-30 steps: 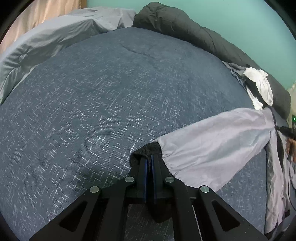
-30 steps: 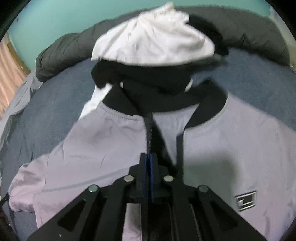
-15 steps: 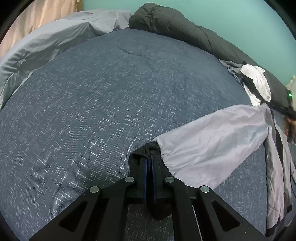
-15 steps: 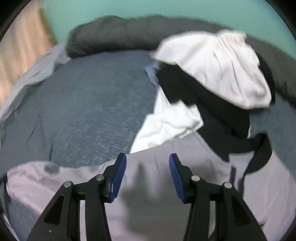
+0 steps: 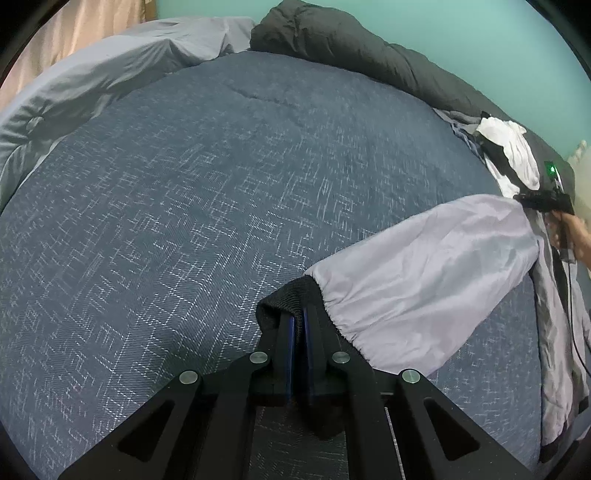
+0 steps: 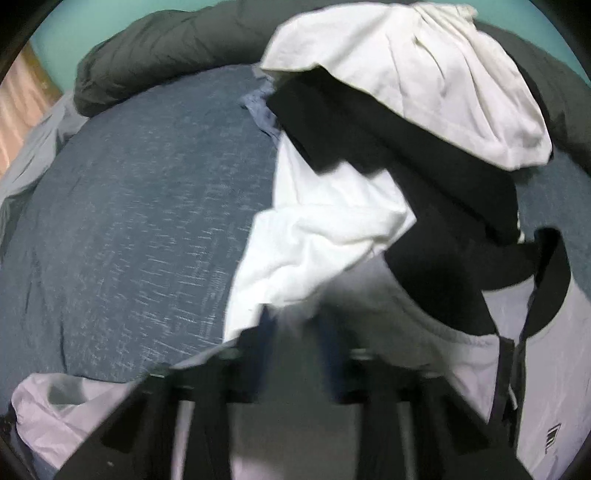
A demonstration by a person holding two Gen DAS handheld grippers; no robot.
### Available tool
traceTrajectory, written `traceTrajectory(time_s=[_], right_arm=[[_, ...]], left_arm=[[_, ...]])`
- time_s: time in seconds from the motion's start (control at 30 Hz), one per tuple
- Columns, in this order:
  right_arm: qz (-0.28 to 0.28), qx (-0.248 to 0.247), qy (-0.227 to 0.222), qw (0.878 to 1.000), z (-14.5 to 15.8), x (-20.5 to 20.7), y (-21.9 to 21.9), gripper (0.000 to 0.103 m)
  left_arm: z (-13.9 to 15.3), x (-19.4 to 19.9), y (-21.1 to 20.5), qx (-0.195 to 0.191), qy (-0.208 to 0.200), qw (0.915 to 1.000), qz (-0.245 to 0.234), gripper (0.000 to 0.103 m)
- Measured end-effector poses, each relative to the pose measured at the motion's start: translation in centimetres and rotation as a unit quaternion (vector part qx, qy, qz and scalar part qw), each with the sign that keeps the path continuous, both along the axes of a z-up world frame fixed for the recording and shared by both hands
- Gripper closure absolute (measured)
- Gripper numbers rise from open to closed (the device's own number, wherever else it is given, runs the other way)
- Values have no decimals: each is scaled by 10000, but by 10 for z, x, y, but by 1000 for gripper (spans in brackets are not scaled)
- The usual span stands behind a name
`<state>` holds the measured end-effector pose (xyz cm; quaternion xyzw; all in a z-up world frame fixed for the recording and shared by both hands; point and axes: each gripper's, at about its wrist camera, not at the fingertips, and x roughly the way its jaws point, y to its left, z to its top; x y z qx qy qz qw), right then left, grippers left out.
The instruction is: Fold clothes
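Bedding fills the left wrist view: a blue-grey patterned bedspread (image 5: 177, 229) covers the bed, with a pale grey sheet (image 5: 96, 77) bunched along its far left edge and a dark rolled duvet (image 5: 369, 51) along the far edge against a teal wall (image 5: 461, 26). The left gripper (image 5: 298, 321) is clenched on the black ribbed cuff (image 5: 284, 299) of a lilac jacket's sleeve (image 5: 424, 273), near the middle of the bed's near edge. From there the sleeve stretches flat toward the right edge, where the jacket body (image 5: 554, 332) lies. Beyond it, near the far right corner, sits a small heap of white and black clothes (image 5: 513, 151). At the right edge the right gripper (image 5: 546, 201) shows as a dark device with a green light, held by a hand (image 5: 576, 232).

From the right wrist view, the right gripper (image 6: 299, 343) is blurred; its jaws are closing over the jacket (image 6: 546, 369) at the shoulder, but whether cloth is caught between them I cannot tell. The jacket's black collar (image 6: 554, 280) and zip lie to the right. Just beyond the fingers the clothes pile overlaps the jacket's upper edge: a white garment (image 6: 317, 243), a black one (image 6: 406, 155), and another white piece (image 6: 424, 74) on top. The other end of the sleeve (image 6: 48, 402) lies at the lower left.
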<state>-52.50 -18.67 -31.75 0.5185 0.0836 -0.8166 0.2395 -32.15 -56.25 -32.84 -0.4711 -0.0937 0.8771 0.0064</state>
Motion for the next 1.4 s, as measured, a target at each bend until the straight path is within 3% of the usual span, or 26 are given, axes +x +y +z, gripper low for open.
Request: traceTrajectory(time_s=[0.23, 0.63, 0.77, 0.87, 1.03, 1.17, 1.4], right_arm=[[-313, -817, 273, 9958, 18, -7, 16, 101], [-458, -944, 362, 9938, 13, -18, 17, 99], [-543, -1206, 674, 9889, 36, -11, 35, 96], [-340, -1250, 571, 9899, 54, 4, 57, 83], [62, -1053, 241, 9941, 68, 50, 104, 75], [114, -903, -141, 9958, 59, 101, 150, 73], [240, -869, -650, 9938, 48, 192, 221, 72]], left_arm=[[1, 4, 3, -157, 31, 9999, -61, 96], [-2, 5, 0, -77, -27, 10000, 12, 96], [1, 1, -1, -65, -39, 10000, 60, 89], [10, 4, -4, -109, 34, 9997, 196, 85], [36, 18, -4, -49, 210, 9992, 330, 79], [54, 29, 25, 129, 240, 9996, -13, 79], [67, 41, 121, 473, 40, 9938, -1001, 76]])
